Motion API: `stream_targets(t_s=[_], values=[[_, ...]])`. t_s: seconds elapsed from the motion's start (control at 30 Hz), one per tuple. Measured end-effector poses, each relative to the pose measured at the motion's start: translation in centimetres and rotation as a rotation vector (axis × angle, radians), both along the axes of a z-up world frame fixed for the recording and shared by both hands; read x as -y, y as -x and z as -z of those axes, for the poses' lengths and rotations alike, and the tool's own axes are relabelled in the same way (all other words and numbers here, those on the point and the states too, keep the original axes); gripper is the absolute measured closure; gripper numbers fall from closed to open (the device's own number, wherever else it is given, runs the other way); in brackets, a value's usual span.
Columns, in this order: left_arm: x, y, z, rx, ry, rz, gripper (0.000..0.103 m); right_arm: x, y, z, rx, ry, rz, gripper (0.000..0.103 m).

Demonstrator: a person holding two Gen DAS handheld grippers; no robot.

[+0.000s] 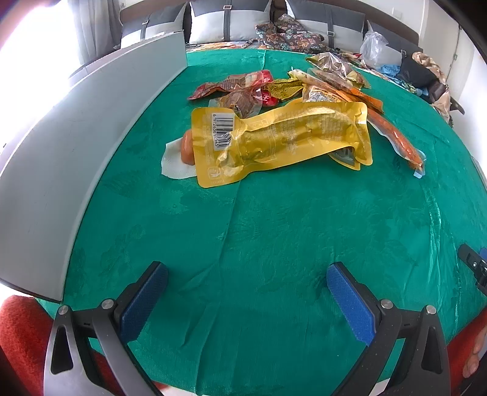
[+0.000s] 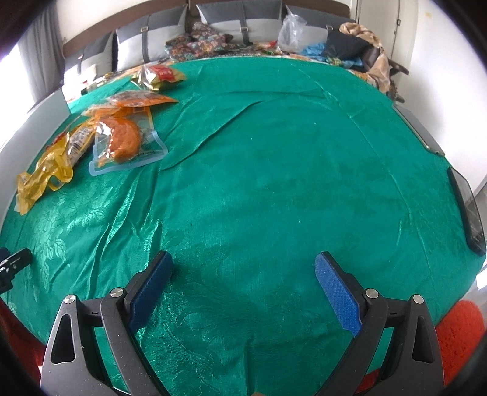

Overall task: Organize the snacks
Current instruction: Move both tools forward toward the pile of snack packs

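A heap of snack packets lies on the green tablecloth [image 1: 274, 228]. In the left wrist view a large yellow pouch [image 1: 280, 140] with a barcode lies in front, over an orange sausage [image 1: 186, 147] on a white wrapper. Red and brown packets [image 1: 243, 88] and a long orange stick packet [image 1: 395, 134] lie behind and to the right. My left gripper [image 1: 246, 274] is open, well short of the pouch, holding nothing. In the right wrist view the same heap sits far left, with a clear packet of orange food [image 2: 124, 140] and a yellow wrapper [image 2: 42, 173]. My right gripper [image 2: 243, 265] is open over bare cloth.
A grey panel [image 1: 76, 137] stands along the table's left edge. A dark flat object [image 2: 468, 210] lies at the right edge. Behind the table are grey cushions [image 2: 237, 21], patterned fabric [image 1: 289, 36] and plastic bags [image 2: 290, 29]. Red sleeves [image 1: 18, 335] show at the bottom corners.
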State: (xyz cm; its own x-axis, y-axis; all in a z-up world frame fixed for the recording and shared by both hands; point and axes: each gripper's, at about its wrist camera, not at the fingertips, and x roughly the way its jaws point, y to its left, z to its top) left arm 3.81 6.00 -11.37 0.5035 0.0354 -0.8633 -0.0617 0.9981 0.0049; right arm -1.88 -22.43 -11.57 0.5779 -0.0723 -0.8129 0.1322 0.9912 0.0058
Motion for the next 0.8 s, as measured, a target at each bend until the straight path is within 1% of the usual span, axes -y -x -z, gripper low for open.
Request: stream_targets(t_s=[0.1, 0.17, 0.23, 0.37, 0.57, 0.8], values=[[0.0, -0.4, 0.0, -0.023, 0.0, -0.008, 0.0, 0.0, -0.2, -0.1, -0.029, -0.006, 0.016, 0.006], [0.0, -0.7, 0.0, -0.046, 0.001, -0.005, 0.0, 0.0, -0.7, -0.2, -0.072, -0.013, 0.033, 0.006], [0.0, -0.8, 0.0, -0.055, 0.001, 0.006, 0.0, 0.1, -0.9, -0.2, -0.093, -0.018, 0.039, 0.006], [0.0, -0.2, 0.0, -0.022, -0.002, 0.043, 0.0, 0.1, -0.5, -0.1, -0.076, -0.011, 0.023, 0.006], [-0.1, 0.2, 0.0, 0.001, -0.003, 0.093, 0.0, 0.0, -0.2, 0.0, -0.047, -0.008, 0.01, 0.006], [-0.1, 0.3, 0.0, 0.012, -0.003, 0.098, 0.0, -0.1, 0.2, 0.1, -0.012, 0.002, 0.0, 0.006]])
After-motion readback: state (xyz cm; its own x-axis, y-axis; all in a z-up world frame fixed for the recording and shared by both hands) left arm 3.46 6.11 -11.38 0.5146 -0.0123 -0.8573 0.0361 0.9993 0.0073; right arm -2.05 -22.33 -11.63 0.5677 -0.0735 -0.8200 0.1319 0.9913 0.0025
